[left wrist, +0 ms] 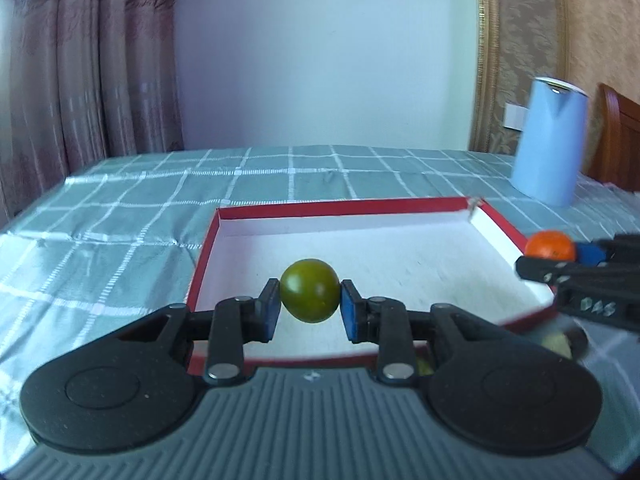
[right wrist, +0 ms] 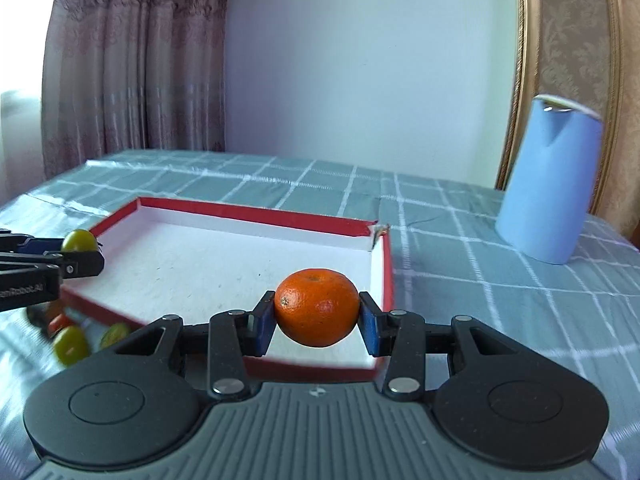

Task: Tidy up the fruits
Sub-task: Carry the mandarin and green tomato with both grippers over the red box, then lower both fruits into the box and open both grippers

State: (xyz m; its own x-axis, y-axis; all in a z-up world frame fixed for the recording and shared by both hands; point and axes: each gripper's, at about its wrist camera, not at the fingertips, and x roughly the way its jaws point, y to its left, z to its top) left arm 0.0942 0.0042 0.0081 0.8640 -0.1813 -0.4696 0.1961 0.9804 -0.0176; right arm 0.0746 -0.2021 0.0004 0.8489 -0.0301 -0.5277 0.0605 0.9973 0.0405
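My left gripper (left wrist: 309,300) is shut on a round green fruit (left wrist: 309,296) and holds it above the near part of a shallow red-rimmed box (left wrist: 340,205) with a white floor. My right gripper (right wrist: 317,318) is shut on an orange tangerine (right wrist: 317,312) and holds it above the box's near right part (right wrist: 260,212). In the left wrist view the right gripper and its tangerine (left wrist: 550,245) show at the box's right rim. In the right wrist view the left gripper and its green fruit (right wrist: 79,240) show at the box's left rim.
A light blue jug (right wrist: 548,184) stands on the checked teal tablecloth (right wrist: 480,280) at the back right. Several loose fruits, green (right wrist: 71,345) and red-orange (right wrist: 60,322), lie on the cloth in front of the box's near left corner. Curtains and a wall lie behind the table.
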